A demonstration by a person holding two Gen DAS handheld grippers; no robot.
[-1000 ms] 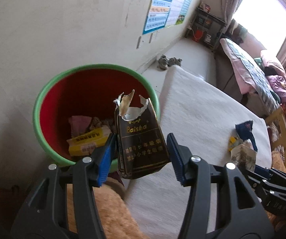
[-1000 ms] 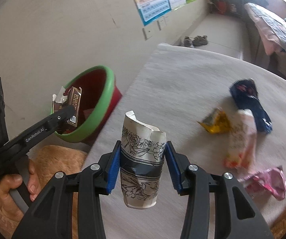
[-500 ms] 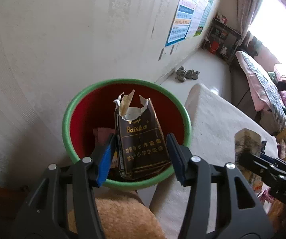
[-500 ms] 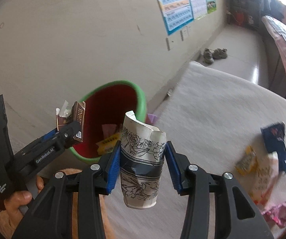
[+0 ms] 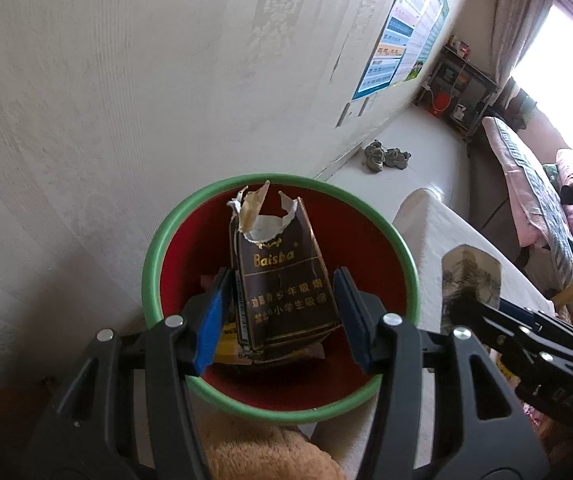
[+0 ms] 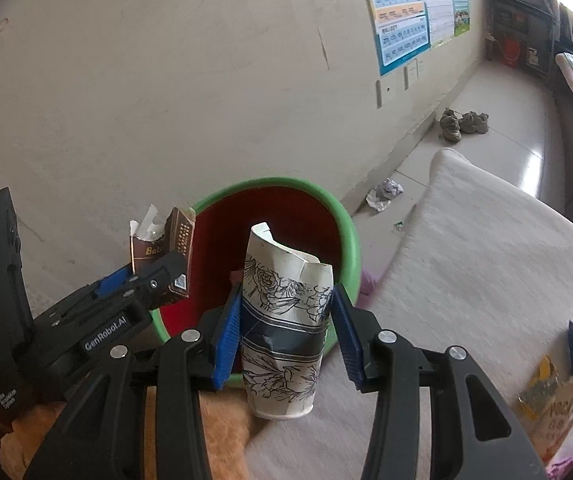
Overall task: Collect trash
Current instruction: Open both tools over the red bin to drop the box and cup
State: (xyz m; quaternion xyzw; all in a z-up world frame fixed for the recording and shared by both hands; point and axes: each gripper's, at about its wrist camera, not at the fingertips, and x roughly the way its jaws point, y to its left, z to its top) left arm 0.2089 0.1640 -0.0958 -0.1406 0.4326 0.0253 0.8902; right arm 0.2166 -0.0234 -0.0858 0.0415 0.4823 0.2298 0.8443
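My left gripper (image 5: 282, 312) is shut on a torn brown cigarette pack (image 5: 282, 284) and holds it over the mouth of the red bin with a green rim (image 5: 166, 240). In the right wrist view the same pack (image 6: 164, 256) hangs at the bin's (image 6: 338, 216) left rim. My right gripper (image 6: 282, 332) is shut on a crushed paper cup (image 6: 286, 332) with a black flower print, held just in front of the bin's near edge. The cup (image 5: 470, 280) also shows at the right of the left wrist view. Some trash lies at the bin's bottom.
A pale grey cloth-covered surface (image 6: 486, 280) runs right of the bin, with snack wrappers (image 6: 554, 392) near its right edge. A crumpled paper (image 6: 384, 194) and shoes (image 6: 462, 122) lie on the floor by the wall. An orange fuzzy cushion (image 5: 262, 452) is below the grippers.
Both grippers have swung left toward the bin. The cigarette pack now hangs over the bin's opening, and the paper cup has come from over the cloth to the bin's near edge.
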